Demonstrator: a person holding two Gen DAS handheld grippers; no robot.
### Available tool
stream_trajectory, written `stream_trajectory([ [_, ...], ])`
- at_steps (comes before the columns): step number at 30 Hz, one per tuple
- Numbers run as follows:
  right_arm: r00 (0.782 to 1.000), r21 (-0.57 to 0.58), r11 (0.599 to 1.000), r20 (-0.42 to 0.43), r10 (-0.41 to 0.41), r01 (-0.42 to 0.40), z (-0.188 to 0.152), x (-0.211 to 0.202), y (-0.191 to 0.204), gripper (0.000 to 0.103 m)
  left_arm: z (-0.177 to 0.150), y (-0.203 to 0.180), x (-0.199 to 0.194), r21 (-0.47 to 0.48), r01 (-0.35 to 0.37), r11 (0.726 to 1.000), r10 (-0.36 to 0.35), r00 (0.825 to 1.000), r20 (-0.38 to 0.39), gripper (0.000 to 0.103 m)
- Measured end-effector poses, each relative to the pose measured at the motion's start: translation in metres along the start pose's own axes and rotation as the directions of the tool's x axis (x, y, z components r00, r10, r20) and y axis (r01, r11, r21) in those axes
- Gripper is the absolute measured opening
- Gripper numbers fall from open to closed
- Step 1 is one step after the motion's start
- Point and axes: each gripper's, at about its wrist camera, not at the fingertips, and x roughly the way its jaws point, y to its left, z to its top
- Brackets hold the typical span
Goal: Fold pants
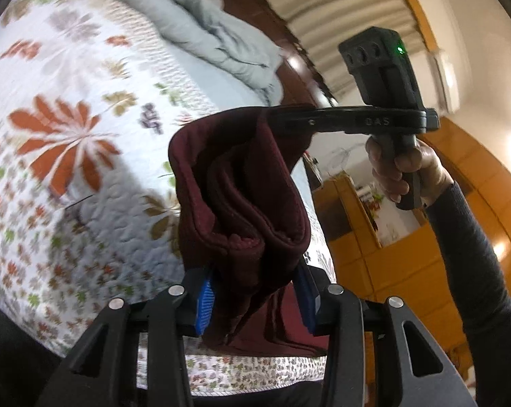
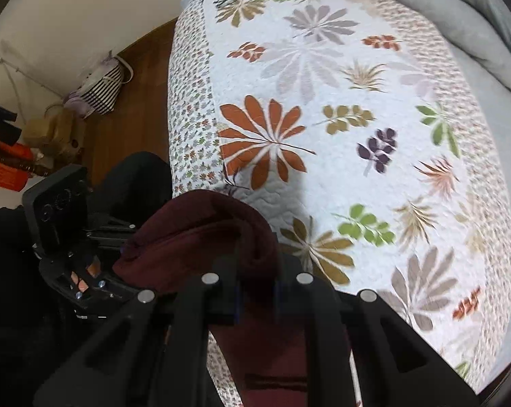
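Both grippers have the maroon pants point(image 1: 242, 190) pinched and hanging above the floral bedspread point(image 1: 72, 135). The left gripper point(image 1: 255, 302) clamps a thick fold; the right gripper point(image 2: 257, 296), angled steeply down, looks nearly closed on cloth, though it's blurry. Right hand point(image 1: 403, 169) grips its handle at 3 o'clock.

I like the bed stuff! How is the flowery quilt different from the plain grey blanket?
The white quilted bedspread has big orange, green and purple leaf prints; the fluffy grey blanket has no pattern. The bedspread lies flat and smooth over the bed; the grey blanket is bunched in rumpled folds at the far end. The bedspread covers far more of the bed. Both are soft bedding on the same bed.
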Motion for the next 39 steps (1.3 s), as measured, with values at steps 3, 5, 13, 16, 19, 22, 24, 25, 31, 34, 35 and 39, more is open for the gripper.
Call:
stream_trajectory([
  [3, 0.999, 0.03, 0.999, 0.023, -0.037, 0.036, -0.019, -0.02, 0.001, 0.012, 0.002, -0.023, 0.006, 0.06, 0.01, 0.998, -0.009, 1.0, -0.014, 0.041],
  [5, 0.998, 0.045, 0.997, 0.034, -0.058, 0.056, -0.031, -0.031, 0.003, 0.012, 0.001, -0.035, 0.01, 0.091, 0.009, 0.996, -0.007, 1.0, -0.025, 0.041],
  [13, 0.989, 0.125, 0.987, 0.091, -0.115, 0.103, -0.085, -0.066, 0.0, 0.012, -0.007, -0.082, 0.024, 0.2, 0.024, 0.98, -0.01, 0.998, -0.069, 0.041],
  [16, 0.985, 0.153, 0.982, 0.112, -0.129, 0.112, -0.106, -0.077, -0.001, 0.012, -0.011, -0.101, 0.03, 0.239, 0.039, 0.97, -0.019, 0.996, -0.087, 0.041],
  [19, 0.98, 0.181, 0.976, 0.137, -0.144, 0.118, -0.126, -0.089, -0.002, 0.012, -0.017, -0.12, 0.036, 0.276, 0.055, 0.96, -0.027, 0.994, -0.105, 0.041],
  [22, 0.975, 0.205, 0.971, 0.154, -0.16, 0.126, -0.145, -0.099, -0.003, 0.012, -0.021, -0.133, 0.045, 0.301, 0.07, 0.951, -0.034, 0.992, -0.121, 0.041],
  [24, 0.972, 0.22, 0.967, 0.165, -0.168, 0.13, -0.157, -0.104, -0.003, 0.012, -0.022, -0.139, 0.05, 0.314, 0.078, 0.946, -0.038, 0.991, -0.13, 0.041],
  [25, 0.97, 0.229, 0.964, 0.172, -0.173, 0.132, -0.165, -0.108, -0.004, 0.012, -0.023, -0.144, 0.054, 0.323, 0.083, 0.943, -0.04, 0.99, -0.138, 0.041],
  [31, 0.96, 0.276, 0.952, 0.202, -0.194, 0.134, -0.203, -0.119, -0.008, 0.012, -0.034, -0.166, 0.07, 0.367, 0.106, 0.924, -0.044, 0.984, -0.172, 0.041],
  [34, 0.956, 0.299, 0.945, 0.214, -0.202, 0.132, -0.222, -0.122, -0.011, 0.012, -0.038, -0.174, 0.079, 0.384, 0.114, 0.916, -0.043, 0.981, -0.188, 0.041],
  [35, 0.955, 0.304, 0.943, 0.216, -0.204, 0.133, -0.226, -0.123, -0.012, 0.012, -0.04, -0.177, 0.081, 0.389, 0.117, 0.914, -0.043, 0.98, -0.192, 0.041],
  [39, 0.95, 0.328, 0.935, 0.227, -0.216, 0.134, -0.249, -0.126, -0.015, 0.012, -0.049, -0.186, 0.093, 0.411, 0.129, 0.903, -0.041, 0.975, -0.217, 0.041],
])
